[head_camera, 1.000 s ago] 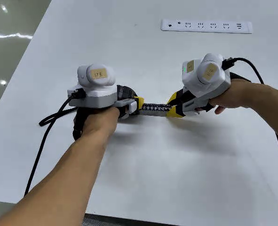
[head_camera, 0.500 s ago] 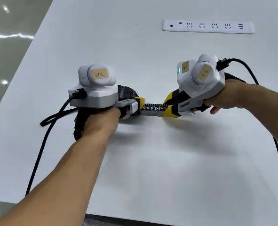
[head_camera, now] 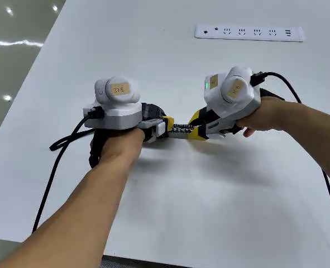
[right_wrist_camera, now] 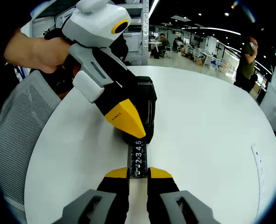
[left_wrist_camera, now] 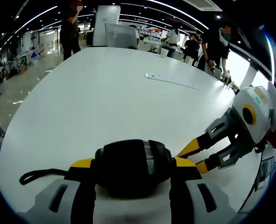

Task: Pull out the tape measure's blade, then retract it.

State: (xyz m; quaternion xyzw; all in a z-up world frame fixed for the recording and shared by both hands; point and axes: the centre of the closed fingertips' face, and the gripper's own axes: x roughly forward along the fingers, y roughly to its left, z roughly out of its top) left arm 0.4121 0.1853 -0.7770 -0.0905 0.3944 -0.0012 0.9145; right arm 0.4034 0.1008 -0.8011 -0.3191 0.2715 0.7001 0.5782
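The black tape measure (head_camera: 151,114) sits just above the white table, and my left gripper (head_camera: 163,125) is shut on its case (left_wrist_camera: 133,165). A short length of black blade (head_camera: 181,129) with white numbers (right_wrist_camera: 138,158) runs from the case to my right gripper (head_camera: 195,132), which is shut on the blade's tip (right_wrist_camera: 138,173). The two grippers face each other, a few centimetres apart. In the left gripper view the right gripper (left_wrist_camera: 208,154) comes in from the right. In the right gripper view the left gripper's yellow jaw tip covers part of the case (right_wrist_camera: 145,105).
A white power strip (head_camera: 248,33) lies at the far side of the table (head_camera: 209,195). Black cables (head_camera: 58,162) trail from both grippers. The table's left edge borders a shiny floor. Several people and desks show in the background.
My right gripper has moved left toward the case, and the stretch of blade between the grippers has grown shorter. The left gripper has kept its place.
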